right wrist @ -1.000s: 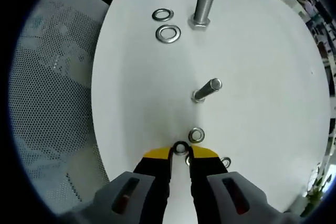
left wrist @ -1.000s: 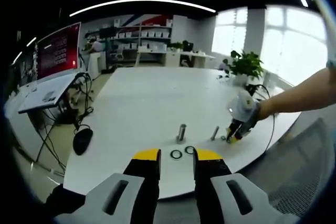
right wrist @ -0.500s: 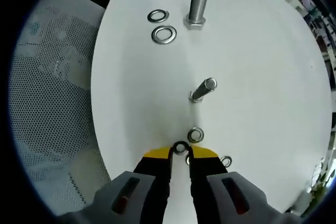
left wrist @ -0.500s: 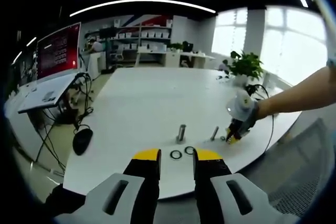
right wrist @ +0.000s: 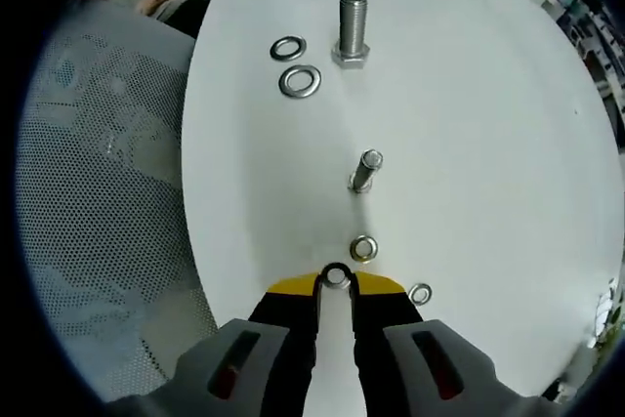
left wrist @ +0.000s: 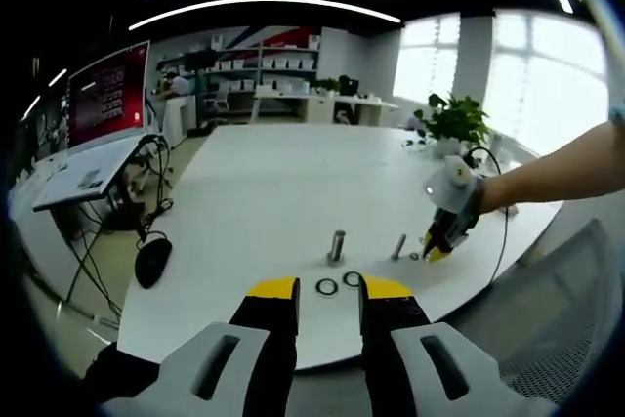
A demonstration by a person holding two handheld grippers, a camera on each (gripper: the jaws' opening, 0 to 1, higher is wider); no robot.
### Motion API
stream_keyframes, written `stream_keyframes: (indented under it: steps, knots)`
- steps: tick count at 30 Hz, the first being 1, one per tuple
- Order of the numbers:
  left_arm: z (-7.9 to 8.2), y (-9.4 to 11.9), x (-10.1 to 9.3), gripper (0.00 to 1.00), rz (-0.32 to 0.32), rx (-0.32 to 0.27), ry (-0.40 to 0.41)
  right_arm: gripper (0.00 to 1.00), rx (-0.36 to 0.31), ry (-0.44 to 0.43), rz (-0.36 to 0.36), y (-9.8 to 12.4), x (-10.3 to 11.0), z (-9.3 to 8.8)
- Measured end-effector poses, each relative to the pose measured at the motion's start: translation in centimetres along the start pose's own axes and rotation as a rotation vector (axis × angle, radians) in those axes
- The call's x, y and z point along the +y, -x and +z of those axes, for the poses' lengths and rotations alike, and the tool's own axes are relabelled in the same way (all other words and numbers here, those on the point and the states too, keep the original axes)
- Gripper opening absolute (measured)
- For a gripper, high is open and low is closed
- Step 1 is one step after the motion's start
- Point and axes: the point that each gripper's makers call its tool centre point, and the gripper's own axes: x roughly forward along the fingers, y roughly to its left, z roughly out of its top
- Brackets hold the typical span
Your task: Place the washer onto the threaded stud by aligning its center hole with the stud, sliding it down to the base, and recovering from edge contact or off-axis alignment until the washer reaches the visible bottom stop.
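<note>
One washer (right wrist: 336,276): clamped in your right gripper (right wrist: 336,286), near the table (right wrist: 469,124) edge.
Left gripper (left wrist: 327,292): parted, holding nothing.

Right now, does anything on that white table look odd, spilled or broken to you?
Nothing stands out. Two bolts stand upright, the large bolt and the small stud, with loose washers lying flat: two beside the large bolt, two nearer the right gripper, which pinches a washer at its tips.

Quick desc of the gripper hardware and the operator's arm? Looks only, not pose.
Both grippers, left and right, match: black jaws with yellow tips on light grey bodies with slot cut-outs. In the left gripper view, the right gripper carries a white housing; the person's forearm shows no sleeve.
</note>
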Motion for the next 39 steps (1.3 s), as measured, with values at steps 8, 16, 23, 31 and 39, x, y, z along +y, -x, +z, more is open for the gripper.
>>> stream_keyframes:
  steps: [8,16,23,31,39]
  knots:
    - [0.1,0.0,0.0,0.21,-0.002,-0.004,-0.001,0.14,-0.059,-0.053,0.023,2.1,0.4,0.0]
    - [0.3,0.0,-0.1,0.21,-0.004,-0.017,0.0,0.14,-0.118,-0.043,0.005,4.9,0.8,0.6]
    - [0.3,0.0,0.0,0.21,-0.002,-0.019,0.004,0.14,-0.148,-0.047,-0.027,6.6,0.7,0.7]
    - [0.2,0.0,0.0,0.21,-0.002,-0.015,0.004,0.14,-0.206,-0.027,-0.078,8.3,0.5,2.3]
    - [0.2,0.1,-0.1,0.21,-0.007,-0.012,0.0,0.14,-0.23,0.032,-0.119,8.1,0.4,4.0]
